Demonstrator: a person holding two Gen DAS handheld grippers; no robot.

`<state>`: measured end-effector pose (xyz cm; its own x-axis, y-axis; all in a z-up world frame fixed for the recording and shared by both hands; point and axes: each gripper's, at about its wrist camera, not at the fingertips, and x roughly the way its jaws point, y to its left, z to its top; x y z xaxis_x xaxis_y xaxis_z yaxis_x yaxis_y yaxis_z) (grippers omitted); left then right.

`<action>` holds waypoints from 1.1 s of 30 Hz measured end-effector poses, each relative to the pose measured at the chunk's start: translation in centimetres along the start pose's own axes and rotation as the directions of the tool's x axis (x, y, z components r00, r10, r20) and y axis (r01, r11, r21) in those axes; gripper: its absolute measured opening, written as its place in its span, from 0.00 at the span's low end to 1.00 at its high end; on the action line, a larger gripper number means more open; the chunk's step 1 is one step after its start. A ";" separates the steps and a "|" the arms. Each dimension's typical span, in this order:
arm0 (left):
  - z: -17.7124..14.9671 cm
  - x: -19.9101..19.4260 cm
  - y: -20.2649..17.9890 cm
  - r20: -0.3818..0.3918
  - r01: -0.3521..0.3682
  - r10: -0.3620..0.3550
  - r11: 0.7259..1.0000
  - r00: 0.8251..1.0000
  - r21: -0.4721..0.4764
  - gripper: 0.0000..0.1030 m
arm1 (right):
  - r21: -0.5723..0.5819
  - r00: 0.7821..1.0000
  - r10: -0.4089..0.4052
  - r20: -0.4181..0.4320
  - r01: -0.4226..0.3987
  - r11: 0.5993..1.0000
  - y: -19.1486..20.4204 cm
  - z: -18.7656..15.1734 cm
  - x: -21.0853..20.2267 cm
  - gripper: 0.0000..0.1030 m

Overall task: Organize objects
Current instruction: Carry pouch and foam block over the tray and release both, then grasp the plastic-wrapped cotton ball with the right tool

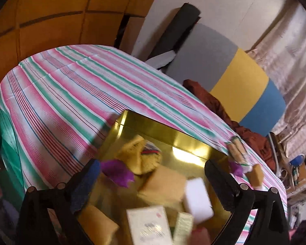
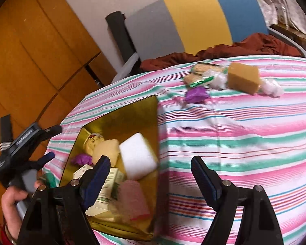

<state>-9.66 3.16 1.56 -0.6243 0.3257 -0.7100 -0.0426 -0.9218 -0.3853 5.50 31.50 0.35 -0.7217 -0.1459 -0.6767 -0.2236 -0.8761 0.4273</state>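
Both tools spread, empty: left tool (image 1: pixel 153 175) over gold box (image 1: pixel 169 134), right tool (image 2: pixel 151 173) beside.

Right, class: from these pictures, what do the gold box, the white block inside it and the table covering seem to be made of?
Gold box: probably metal or foil-faced card, with mirror-like walls and bright glare.
White block: likely foam sponge, matte with softly rounded edges.
Table covering: woven cloth, striped, showing creases and folds.

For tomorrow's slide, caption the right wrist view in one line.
Open right gripper above striped cloth beside filled gold box; sponge waits.
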 end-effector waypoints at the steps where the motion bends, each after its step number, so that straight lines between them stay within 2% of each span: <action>1: -0.4 -0.6 -0.2 0.000 0.010 -0.010 1.000 1.000 0.011 1.00 | 0.013 1.000 -0.002 0.002 0.002 1.000 -0.5 -0.1 -0.2 0.80; 4: -1.8 -0.9 -2.4 0.001 0.031 -0.032 0.997 1.000 0.065 1.00 | 0.041 1.000 -0.017 0.005 0.017 0.999 -2.0 -0.3 -0.5 0.80; 8: -4.0 -0.6 -5.4 -0.047 0.064 -0.058 0.988 0.997 0.138 1.00 | 0.064 0.999 -0.042 0.009 0.042 0.997 -4.1 -0.8 -1.3 0.80; 15: -6.7 -0.7 -9.9 -0.098 0.131 -0.113 0.970 0.989 0.204 1.00 | 0.111 0.996 -0.084 0.026 0.081 0.991 -8.7 -1.1 -2.4 0.80; 20: -8.4 -0.7 -12.7 -0.131 0.180 -0.154 0.957 0.979 0.228 1.00 | 0.164 0.989 -0.143 0.036 0.135 0.977 -13.3 -0.6 -2.7 0.80; 26: -10.8 0.1 -15.8 -0.189 0.210 -0.162 0.938 0.969 0.275 1.00 | 0.181 0.976 -0.212 0.053 0.199 0.963 -17.9 2.3 -2.8 0.80; 33: -12.8 0.8 -17.9 -0.240 0.232 -0.160 0.922 0.957 0.311 1.00 | 0.128 0.963 -0.258 0.072 0.248 0.960 -21.4 8.5 -0.5 0.80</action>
<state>0.55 22.61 0.36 -0.4039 0.5101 -0.7594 -0.4266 -0.8393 -0.3369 5.12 54.23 -3.39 -0.6845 0.1187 -0.7193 -0.4776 -0.8184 0.3195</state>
